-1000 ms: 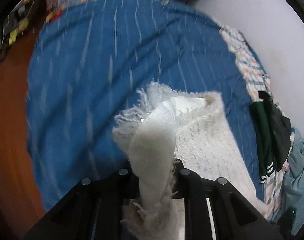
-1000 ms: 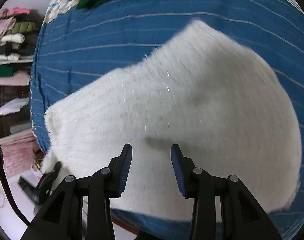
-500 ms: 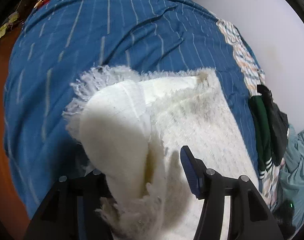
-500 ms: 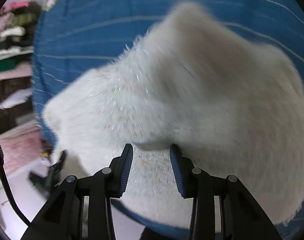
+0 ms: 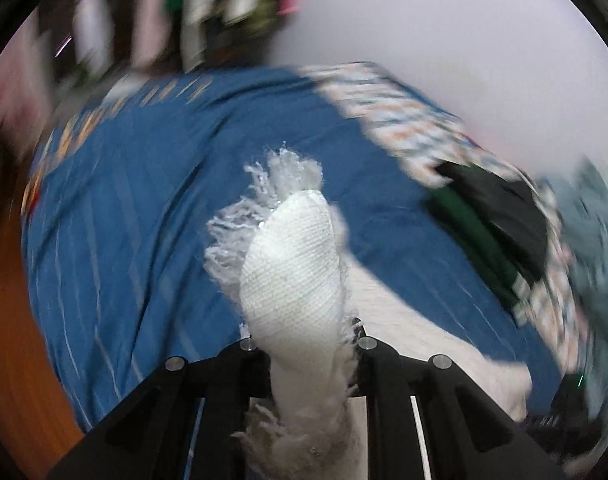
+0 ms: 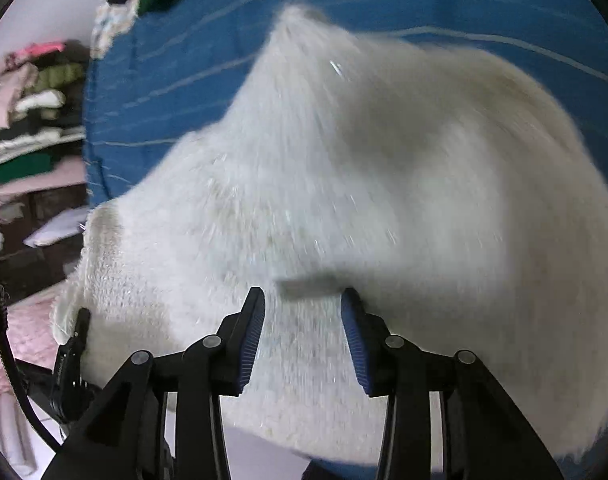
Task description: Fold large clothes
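Observation:
A large white knit garment (image 6: 384, 160) lies spread on the blue striped bed cover (image 6: 184, 60). In the left wrist view its fringed edge (image 5: 292, 272) rises in a bunched fold from between the fingers of my left gripper (image 5: 304, 340). The jaws are closing on that fold and pinch it, lifted above the bed cover (image 5: 144, 220). My right gripper (image 6: 303, 294) hovers over the near part of the garment. Its jaws are opening, with only the cloth's surface below them and nothing gripped.
A dark green and black garment (image 5: 500, 224) lies at the bed's right side on a patterned sheet (image 5: 392, 108), with teal cloth (image 5: 596, 248) beyond. Shelves of folded clothes (image 6: 36, 120) stand past the bed's end. Wooden floor (image 5: 4, 320) shows at the left.
The left gripper opened around the garment's fringed edge, then shut on it again and rose, tilting its view toward the wall. The right gripper's jaws spread wider as it moved over the garment.

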Available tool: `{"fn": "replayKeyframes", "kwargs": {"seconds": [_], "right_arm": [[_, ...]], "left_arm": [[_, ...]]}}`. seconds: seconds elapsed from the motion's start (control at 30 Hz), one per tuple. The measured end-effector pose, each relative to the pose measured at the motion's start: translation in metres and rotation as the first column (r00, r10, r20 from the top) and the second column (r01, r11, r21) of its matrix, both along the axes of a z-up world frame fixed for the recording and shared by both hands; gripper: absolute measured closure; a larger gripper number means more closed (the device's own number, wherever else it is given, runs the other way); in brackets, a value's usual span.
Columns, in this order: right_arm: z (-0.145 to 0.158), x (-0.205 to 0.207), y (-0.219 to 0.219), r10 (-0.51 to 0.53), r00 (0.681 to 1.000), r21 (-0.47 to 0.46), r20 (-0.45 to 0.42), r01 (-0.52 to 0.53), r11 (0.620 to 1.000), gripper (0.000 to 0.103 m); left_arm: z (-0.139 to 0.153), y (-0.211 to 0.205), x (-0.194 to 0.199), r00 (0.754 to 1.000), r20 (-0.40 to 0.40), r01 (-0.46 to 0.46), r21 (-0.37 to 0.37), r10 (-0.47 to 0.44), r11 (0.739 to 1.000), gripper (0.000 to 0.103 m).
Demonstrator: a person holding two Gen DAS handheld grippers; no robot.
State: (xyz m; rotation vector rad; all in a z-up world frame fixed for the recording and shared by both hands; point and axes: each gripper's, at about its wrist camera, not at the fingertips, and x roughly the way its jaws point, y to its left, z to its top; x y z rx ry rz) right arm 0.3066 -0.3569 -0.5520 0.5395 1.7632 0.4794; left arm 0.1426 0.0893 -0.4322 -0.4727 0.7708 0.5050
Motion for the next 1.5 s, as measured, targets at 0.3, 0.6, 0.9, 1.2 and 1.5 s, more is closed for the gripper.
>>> {"fn": "replayKeyframes", "kwargs": {"seconds": [0.3,0.6,0.9,1.2,1.5], "right_arm": [[0.038,-0.070,-0.158,-0.267,0.963,-0.056,0.035,0.269,0.962,0.046],[0.007,-0.141,-0.269,-0.427,0.904,-0.220,-0.014,0.414,0.884,0.046],[0.035,-0.154,-0.276,-0.404,0.899,-0.201,0.167,0.432,0.879,0.028],[0.114,-0.106,-0.193,-0.144,0.942,-0.100,0.304,0.181,0.978,0.028],[0.055,-0.046,-0.061,0.029,0.962,0.051,0.271,-0.045,0.998,0.028]], "left_arm": [[0.062,-0.202,0.043,0.798,0.004,0.597,0.131,-0.602,0.792,0.091],[-0.052,-0.374,0.041,0.498,-0.166,0.863,-0.005,-0.851,0.506,0.091],[-0.066,-0.356,0.038,0.495,-0.268,0.842,-0.086,-0.826,0.533,0.077],[0.003,-0.282,0.014,0.652,-0.147,0.736,-0.113,-0.744,0.668,0.010],[-0.078,-0.117,-0.024,0.855,-0.465,0.312,0.104,-0.231,0.945,0.010]]}}
